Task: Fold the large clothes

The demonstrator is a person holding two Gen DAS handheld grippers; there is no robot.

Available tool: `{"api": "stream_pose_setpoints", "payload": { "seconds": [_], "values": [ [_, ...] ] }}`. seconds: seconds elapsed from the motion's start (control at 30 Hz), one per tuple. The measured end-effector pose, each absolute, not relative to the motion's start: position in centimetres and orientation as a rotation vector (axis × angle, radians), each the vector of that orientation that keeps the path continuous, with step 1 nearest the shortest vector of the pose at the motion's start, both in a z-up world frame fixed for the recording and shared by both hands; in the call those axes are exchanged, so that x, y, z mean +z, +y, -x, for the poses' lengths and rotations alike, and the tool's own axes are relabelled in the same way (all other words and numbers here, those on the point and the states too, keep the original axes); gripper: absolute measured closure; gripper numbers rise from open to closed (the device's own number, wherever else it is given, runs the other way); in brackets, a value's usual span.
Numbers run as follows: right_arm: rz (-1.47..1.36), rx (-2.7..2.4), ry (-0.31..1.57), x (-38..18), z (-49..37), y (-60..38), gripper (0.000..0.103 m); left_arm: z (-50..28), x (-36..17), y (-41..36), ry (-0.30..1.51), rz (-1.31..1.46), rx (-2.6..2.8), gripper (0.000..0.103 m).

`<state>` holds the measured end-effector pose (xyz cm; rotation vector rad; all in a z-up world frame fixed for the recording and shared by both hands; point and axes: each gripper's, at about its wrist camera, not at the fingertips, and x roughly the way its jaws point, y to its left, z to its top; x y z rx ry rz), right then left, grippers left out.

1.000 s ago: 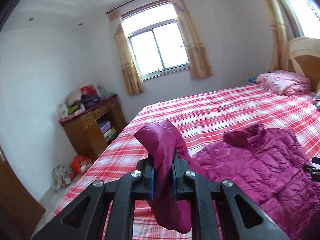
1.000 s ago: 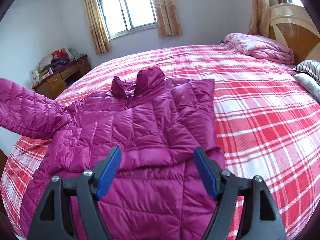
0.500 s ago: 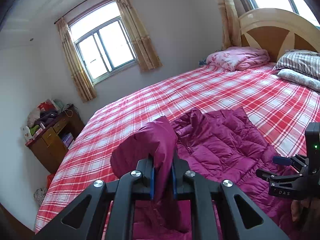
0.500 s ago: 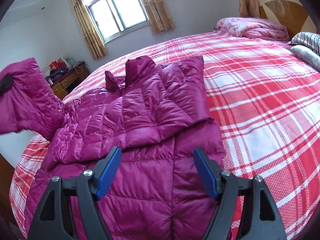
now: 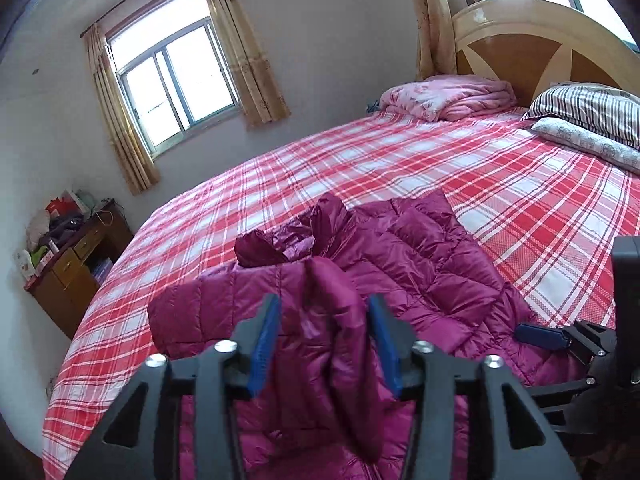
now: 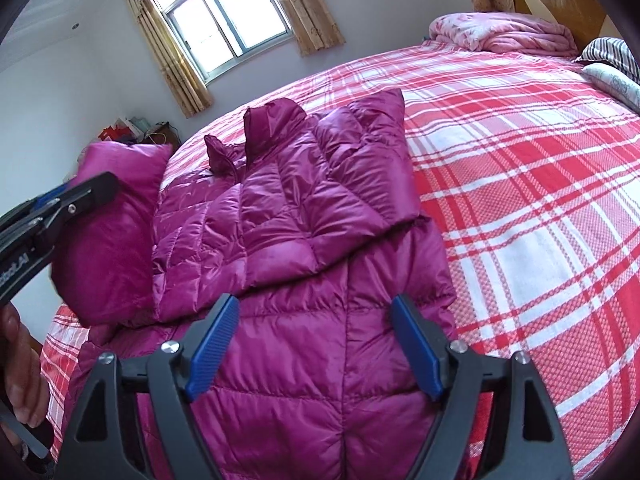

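A magenta quilted jacket [image 5: 432,264] [image 6: 304,200] lies spread on the red plaid bed, its right sleeve folded across the chest. The left sleeve [image 5: 328,344] [image 6: 116,240] has been brought over the body. It sits loosely between the jaws of my left gripper [image 5: 324,304], which are opening, their blue pads clear of the fabric. That same gripper [image 6: 60,204] shows from the side in the right wrist view. My right gripper [image 6: 315,304] hovers over the jacket's lower half, opening a little wider with nothing between its pads. One of its fingers [image 5: 536,336] enters from the right.
The plaid sheet [image 5: 520,200] covers a large bed. A folded pink quilt [image 5: 448,94], striped pillows [image 5: 588,108] and a wooden headboard [image 5: 532,40] stand at the far end. A cluttered desk [image 5: 68,264] is by the wall under the window. A hand [image 6: 20,364] holds the left gripper.
My left gripper swung right and down over the jacket with the sleeve, then spread its jaws and let the sleeve go. The right gripper stayed low over the hem.
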<state>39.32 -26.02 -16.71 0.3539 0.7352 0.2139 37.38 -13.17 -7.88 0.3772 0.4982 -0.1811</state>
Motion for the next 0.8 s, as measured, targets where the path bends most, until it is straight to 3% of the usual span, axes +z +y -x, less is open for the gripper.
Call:
{"api": "stream_pose_setpoints", "payload": {
  "seconds": [0.03, 0.1, 0.27, 0.53, 0.63, 0.7, 0.73, 0.77, 0.8],
  "values": [
    [-0.353, 0.214, 0.736, -16.7, -39.4, -26.0, 0.021, -36.8, -7.5, -13.1, 0.462, -0.378, -0.174, 0.023],
    [-0.351, 0.215, 0.737, -16.7, -39.5, -25.9, 0.02, -36.1, -6.8, -12.7, 0.417, -0.379, -0.162, 0.014],
    [-0.372, 0.22, 0.71, -16.4, -39.1, -26.3, 0.02, -36.9, -7.4, -8.9, 0.438, -0.366, -0.074, 0.014],
    [-0.389, 0.316, 0.693, -13.0, -39.3, -24.9, 0.022, -41.9, -12.9, 4.4, 0.633, -0.226, 0.212, 0.014],
    [-0.396, 0.387, 0.749, -12.6, -41.3, -23.0, 0.033, -42.6, -14.3, 6.1, 0.678, -0.18, 0.23, 0.014],
    [-0.345, 0.38, 0.789, -13.3, -42.5, -21.7, 0.051, -42.5, -14.6, 6.8, 0.69, -0.132, 0.213, 0.014],
    [-0.318, 0.379, 0.821, -13.9, -43.1, -21.1, 0.072, -42.4, -14.4, 6.8, 0.683, -0.115, 0.202, 0.014],
    [-0.302, 0.381, 0.852, -14.5, -43.4, -20.7, 0.085, -42.1, -14.1, 6.8, 0.672, -0.102, 0.186, 0.014],
    [-0.298, 0.379, 0.861, -14.9, -43.3, -20.7, 0.085, -41.9, -13.7, 6.9, 0.658, -0.091, 0.171, 0.014]
  ]
}}
